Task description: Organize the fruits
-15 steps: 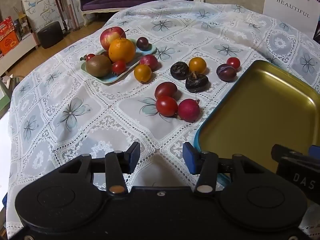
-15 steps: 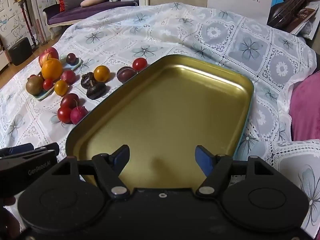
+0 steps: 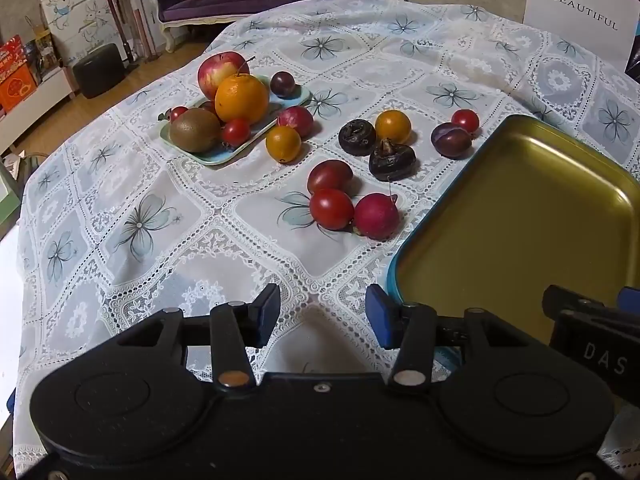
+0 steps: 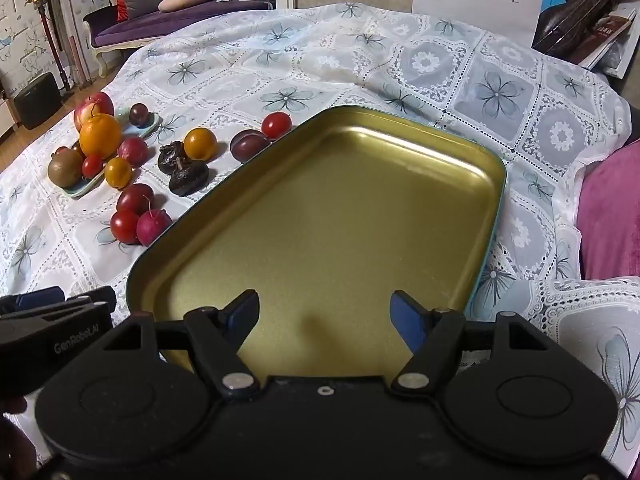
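Gold tray (image 4: pixel 344 216) sits bare, we hold both the left gripper (image 3: pixel 322 316) and the right gripper (image 4: pixel 324 316) wide and unloaded, and the nearest red tomato (image 3: pixel 331 209), probably touching the radish (image 3: pixel 376 216), could roll off if nudged.

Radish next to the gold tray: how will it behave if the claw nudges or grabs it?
The radish looks round and smooth, so it will probably roll. It touches a red tomato, which would likely shift too. Its thin root tip may snap if pinched.

Loose fruits (image 3: pixel 331 209) left of tray (image 3: pixel 520 216)
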### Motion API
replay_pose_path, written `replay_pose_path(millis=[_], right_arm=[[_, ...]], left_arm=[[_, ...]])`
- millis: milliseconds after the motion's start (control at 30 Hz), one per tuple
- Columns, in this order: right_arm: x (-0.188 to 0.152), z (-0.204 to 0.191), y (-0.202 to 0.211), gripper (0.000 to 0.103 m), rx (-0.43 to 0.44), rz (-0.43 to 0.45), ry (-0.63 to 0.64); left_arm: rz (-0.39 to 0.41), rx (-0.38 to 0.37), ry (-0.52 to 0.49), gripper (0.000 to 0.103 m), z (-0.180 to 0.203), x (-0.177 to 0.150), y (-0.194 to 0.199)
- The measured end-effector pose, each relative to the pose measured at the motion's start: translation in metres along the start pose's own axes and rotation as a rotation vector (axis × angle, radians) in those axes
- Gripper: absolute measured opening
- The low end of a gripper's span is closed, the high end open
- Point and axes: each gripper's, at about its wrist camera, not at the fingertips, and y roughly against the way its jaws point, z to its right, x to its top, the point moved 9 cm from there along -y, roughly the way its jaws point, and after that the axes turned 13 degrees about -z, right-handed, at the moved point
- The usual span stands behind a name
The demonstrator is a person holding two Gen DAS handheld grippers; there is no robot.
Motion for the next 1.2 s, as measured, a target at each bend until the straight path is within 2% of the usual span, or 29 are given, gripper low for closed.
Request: replay_pose_path(millis=[1200], right_arm=[[-0.0028, -0.0018, 0.0007, 0.075, 0.0, 0.0, 0.01]], left_arm=[[-0.01, 0.0, -0.006, 0.055, 0.002, -0.0026, -0.001]])
